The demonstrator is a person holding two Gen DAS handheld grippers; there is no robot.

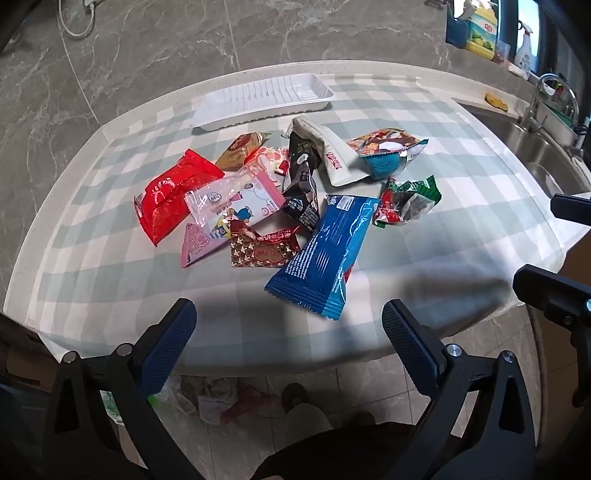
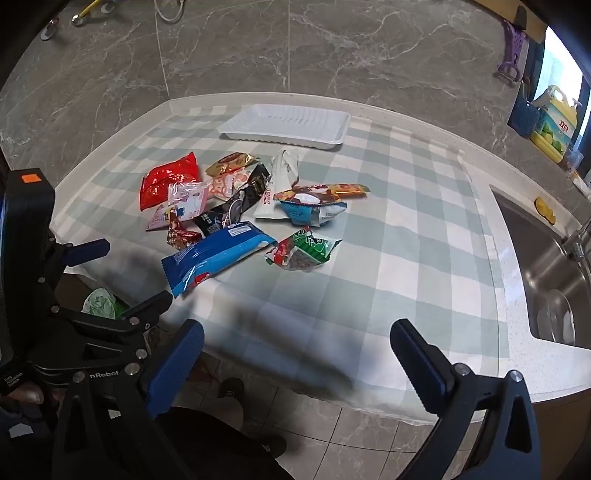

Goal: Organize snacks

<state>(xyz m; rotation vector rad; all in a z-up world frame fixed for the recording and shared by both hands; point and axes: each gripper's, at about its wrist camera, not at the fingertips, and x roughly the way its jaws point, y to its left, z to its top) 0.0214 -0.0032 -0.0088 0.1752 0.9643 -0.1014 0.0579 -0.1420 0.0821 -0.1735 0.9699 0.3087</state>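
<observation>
Several snack packets lie in a loose pile on the checked tablecloth: a red bag, a blue packet, a green and red wrapper, a white pouch and others. A white tray stands empty behind the pile; it also shows in the right wrist view. My left gripper is open and empty, above the table's near edge. My right gripper is open and empty, near the same edge, to the right of the left gripper.
A steel sink with a faucet lies at the right. Bottles and a detergent jug stand at the back right. A marbled wall rises behind the counter. Bags lie on the floor under the table.
</observation>
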